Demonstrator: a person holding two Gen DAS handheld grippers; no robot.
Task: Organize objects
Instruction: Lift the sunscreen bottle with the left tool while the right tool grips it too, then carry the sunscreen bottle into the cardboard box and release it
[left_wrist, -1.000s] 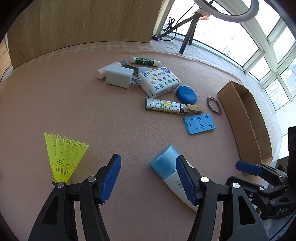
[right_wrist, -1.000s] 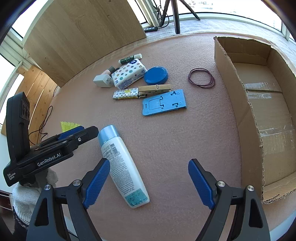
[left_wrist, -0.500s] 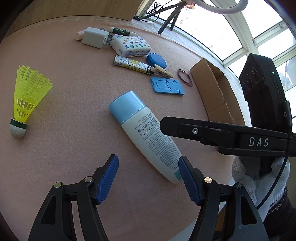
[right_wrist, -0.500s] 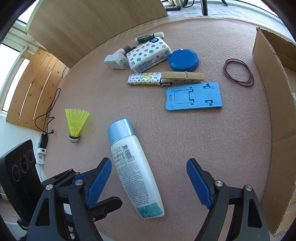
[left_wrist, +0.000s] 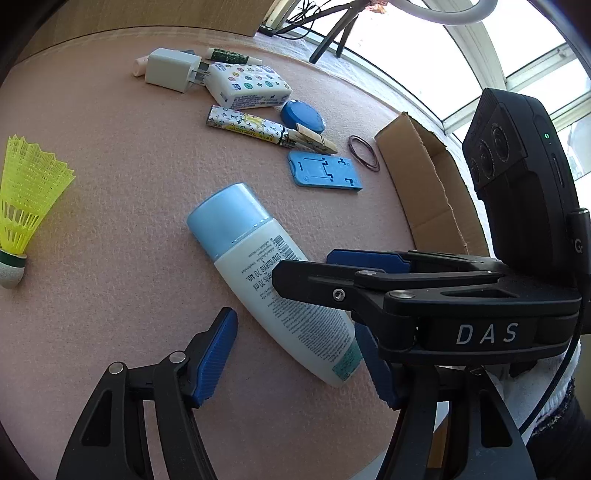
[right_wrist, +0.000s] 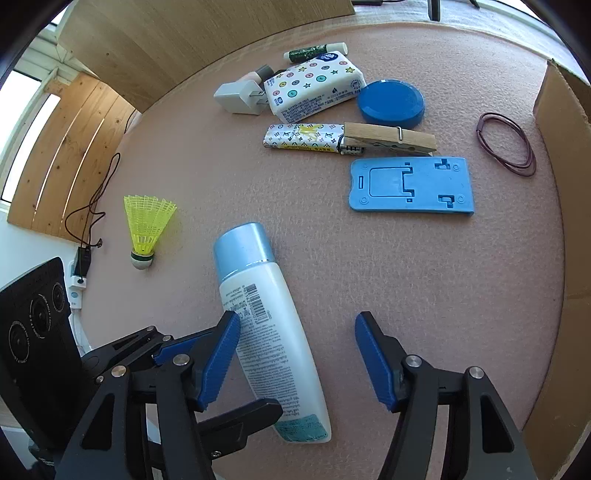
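Note:
A white bottle with a light-blue cap lies on the pink mat. My left gripper straddles the bottle's bottom end, its jaws closing a little, both pads clear of it. My right gripper straddles the bottle's body and its jaws are closing. The left pad is at the bottle's side and the right pad stands well apart. In the left wrist view the right gripper reaches across the bottle from the right. A cardboard box lies open at the right.
A yellow shuttlecock stands at the left. Farther back lie a blue phone stand, a clothespin, a patterned lighter, a blue lid, a tissue pack, a white charger and a rubber band.
Both grippers have tipped down and come in over the bottle. The right jaws have narrowed around it. The right gripper now crosses the left wrist view.

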